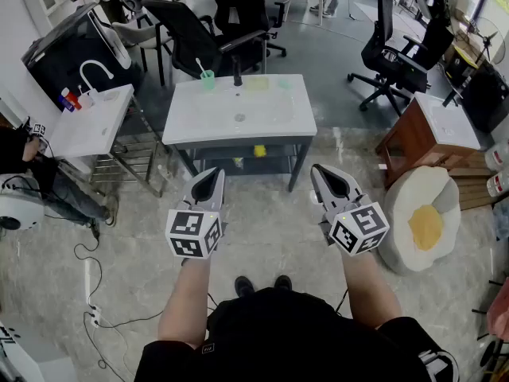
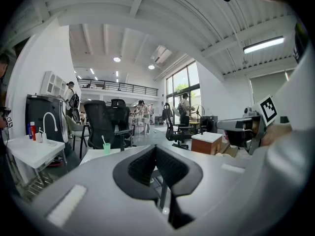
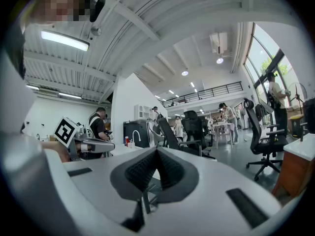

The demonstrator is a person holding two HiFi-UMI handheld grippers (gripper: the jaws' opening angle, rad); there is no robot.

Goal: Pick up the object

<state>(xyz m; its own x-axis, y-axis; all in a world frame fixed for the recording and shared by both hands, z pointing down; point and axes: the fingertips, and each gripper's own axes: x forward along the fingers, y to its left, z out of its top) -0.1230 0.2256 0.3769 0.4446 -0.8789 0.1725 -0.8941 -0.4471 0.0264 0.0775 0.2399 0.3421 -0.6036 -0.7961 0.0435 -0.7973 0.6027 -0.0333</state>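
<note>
A white sink-top table [image 1: 238, 118] stands ahead of me. On its far edge are a green cup [image 1: 207, 78] with a toothbrush, a black tap [image 1: 237, 76], a pale yellow item [image 1: 256, 86] and a pale green item [image 1: 284, 82]. My left gripper [image 1: 213, 178] and right gripper [image 1: 321, 173] hang side by side in the air short of the table's front edge, both shut with nothing between the jaws. In the left gripper view the closed jaws meet with the green cup [image 2: 107, 148] far off beyond the left gripper [image 2: 155, 149]. The right gripper [image 3: 157, 151] is likewise shut and empty.
A small yellow thing [image 1: 259, 151] lies on the shelf under the table. A second white table [image 1: 87, 122] with a tap stands at the left, office chairs [image 1: 191, 34] behind, and a wooden cabinet [image 1: 429, 138] and egg-shaped cushion [image 1: 425, 217] at the right. Cables [image 1: 91, 293] trail on the floor.
</note>
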